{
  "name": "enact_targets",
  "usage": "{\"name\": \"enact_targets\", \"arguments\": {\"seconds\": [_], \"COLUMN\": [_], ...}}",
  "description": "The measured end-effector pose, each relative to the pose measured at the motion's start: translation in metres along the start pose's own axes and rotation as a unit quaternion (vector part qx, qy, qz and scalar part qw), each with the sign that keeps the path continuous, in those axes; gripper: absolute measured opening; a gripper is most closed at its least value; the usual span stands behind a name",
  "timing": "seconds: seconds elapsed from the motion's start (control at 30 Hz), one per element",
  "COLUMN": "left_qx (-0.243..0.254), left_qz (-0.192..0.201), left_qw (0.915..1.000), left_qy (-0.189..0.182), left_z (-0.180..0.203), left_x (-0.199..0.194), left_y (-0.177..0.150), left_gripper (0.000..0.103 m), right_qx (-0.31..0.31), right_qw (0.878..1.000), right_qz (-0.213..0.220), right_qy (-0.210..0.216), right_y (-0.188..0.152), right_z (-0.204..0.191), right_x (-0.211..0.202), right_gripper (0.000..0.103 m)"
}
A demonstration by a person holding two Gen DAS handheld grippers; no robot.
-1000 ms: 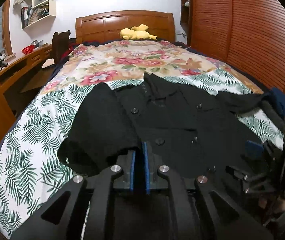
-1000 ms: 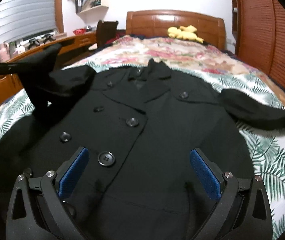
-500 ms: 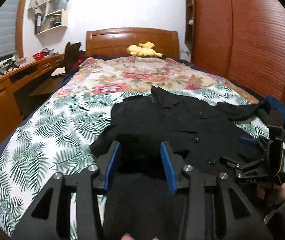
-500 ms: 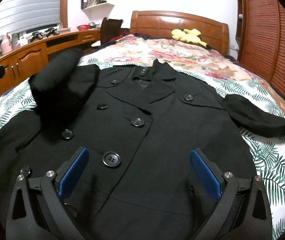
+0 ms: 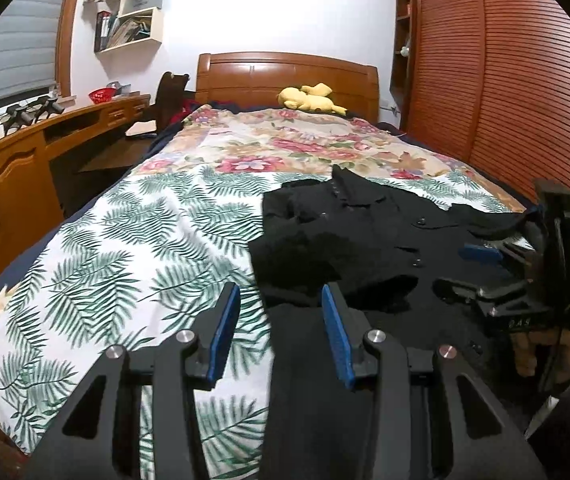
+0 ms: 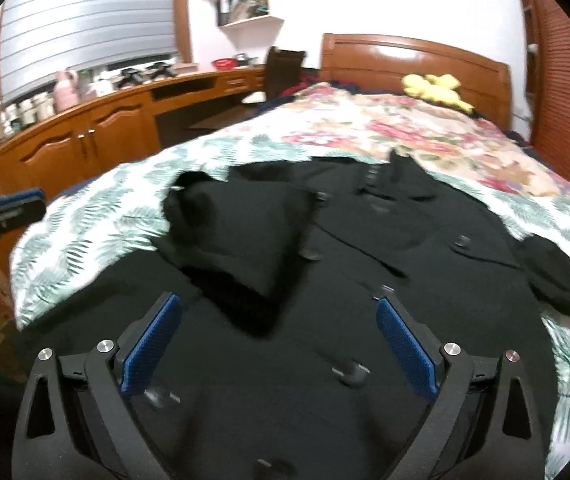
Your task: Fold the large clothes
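Observation:
A black double-breasted coat (image 5: 369, 240) (image 6: 365, 280) lies face up on the bed. Its left sleeve (image 6: 237, 232) is folded in over the front, while the other sleeve (image 6: 557, 272) stretches out to the right. My left gripper (image 5: 279, 300) is open at the coat's left edge, over the fabric and the leaf-print cover, holding nothing. Over the coat's lower front hangs my right gripper (image 6: 277, 308), wide open with its jaws closing a little and nothing pinched between them. That right gripper (image 5: 525, 280) also shows in the left wrist view, held by a hand.
The bed (image 5: 133, 248) has a leaf and flower cover. A yellow plush toy (image 5: 309, 98) lies by the wooden headboard. A wooden desk (image 5: 25, 168) and a chair run along the left side. A slatted wardrobe (image 5: 505, 80) stands on the right.
My left gripper opened and let go of the left sleeve, which now lies folded on the coat, then drew back toward the bed's left side. The right gripper rose and swung left.

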State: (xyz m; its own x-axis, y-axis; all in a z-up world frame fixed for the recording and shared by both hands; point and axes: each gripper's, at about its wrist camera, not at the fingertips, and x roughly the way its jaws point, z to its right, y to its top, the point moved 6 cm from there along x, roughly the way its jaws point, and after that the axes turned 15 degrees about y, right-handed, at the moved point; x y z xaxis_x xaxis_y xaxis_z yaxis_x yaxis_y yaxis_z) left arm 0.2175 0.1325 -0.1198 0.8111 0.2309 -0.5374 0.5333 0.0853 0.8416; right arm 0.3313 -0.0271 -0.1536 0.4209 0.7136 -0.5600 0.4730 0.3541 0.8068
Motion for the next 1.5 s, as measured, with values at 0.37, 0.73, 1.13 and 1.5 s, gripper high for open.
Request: {"name": "enact_targets", "arguments": {"seconds": [0.37, 0.73, 1.13, 1.5], "left_qx": [-0.03, -0.033, -0.008, 0.007], "left_qz": [0.005, 0.004, 0.004, 0.013], "left_qw": [0.9994, 0.9991, 0.9998, 0.9999], "left_qy": [0.017, 0.024, 0.015, -0.008], "left_z": [-0.045, -0.058, -0.03, 0.007], "left_x": [-0.011, -0.013, -0.012, -0.014], "left_y": [-0.004, -0.009, -0.005, 0.004], "left_gripper": [0.041, 0.041, 0.041, 0.041], "right_qx": [-0.006, -0.001, 0.003, 0.023], "right_qw": [0.996, 0.99, 0.998, 0.999], "right_qz": [-0.053, -0.129, -0.014, 0.025], "right_qy": [0.072, 0.06, 0.062, 0.04], "right_y": [0.055, 0.039, 0.068, 0.046], "right_z": [-0.043, -0.034, -0.023, -0.005], "right_x": [0.1, 0.156, 0.044, -0.045], "right_gripper": [0.076, 0.017, 0.003, 0.003]}}
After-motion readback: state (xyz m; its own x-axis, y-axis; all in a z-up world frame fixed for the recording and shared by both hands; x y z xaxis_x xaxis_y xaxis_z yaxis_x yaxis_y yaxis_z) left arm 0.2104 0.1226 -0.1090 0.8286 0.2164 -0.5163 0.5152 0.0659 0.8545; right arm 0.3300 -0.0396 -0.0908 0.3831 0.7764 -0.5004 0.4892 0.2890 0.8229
